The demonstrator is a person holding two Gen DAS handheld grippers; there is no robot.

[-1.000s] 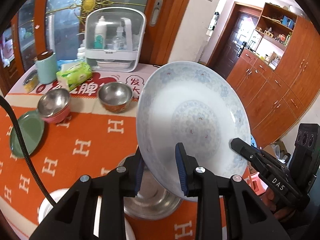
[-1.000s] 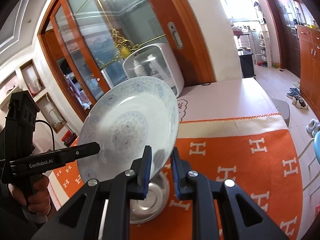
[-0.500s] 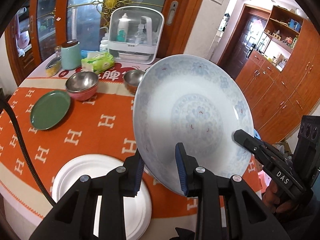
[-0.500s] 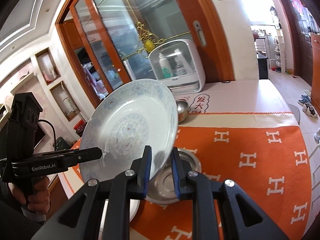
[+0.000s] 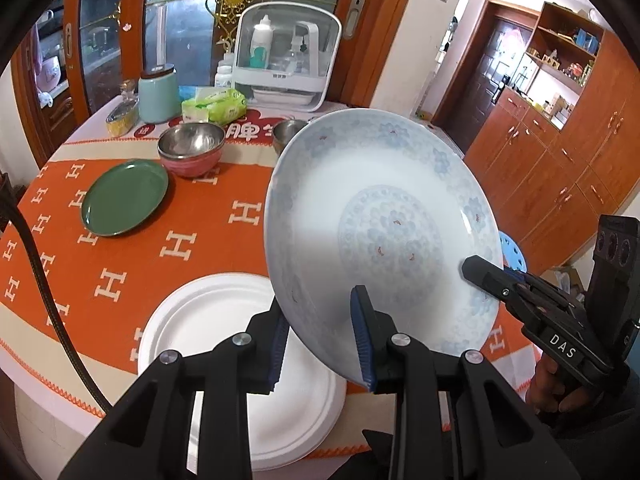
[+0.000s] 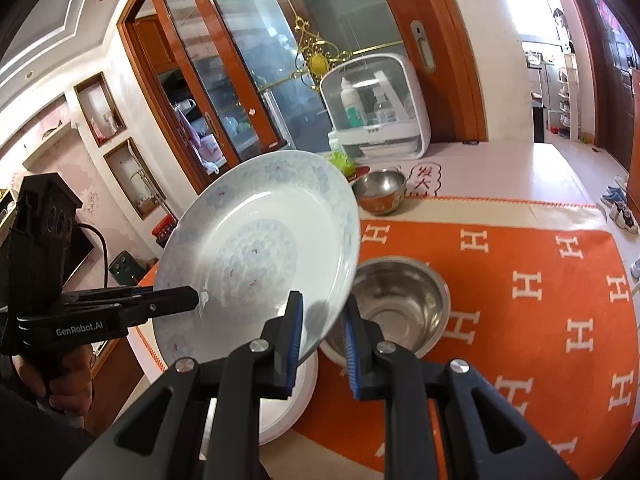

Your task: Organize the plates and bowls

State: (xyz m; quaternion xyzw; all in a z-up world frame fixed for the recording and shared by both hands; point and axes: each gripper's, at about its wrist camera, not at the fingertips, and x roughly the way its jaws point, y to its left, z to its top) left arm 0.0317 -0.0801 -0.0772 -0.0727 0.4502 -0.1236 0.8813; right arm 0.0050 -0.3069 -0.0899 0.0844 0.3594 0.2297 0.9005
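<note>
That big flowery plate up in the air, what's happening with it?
A person holds the blue-patterned plate tilted above the table, pinched at its rim by the left gripper and the right gripper. Below it lie a white plate and a steel bowl on the orange cloth.

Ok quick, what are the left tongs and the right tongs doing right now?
Left tongs: closed on the rim of the blue-patterned plate.
Right tongs: closed on the same plate's opposite rim.
</note>
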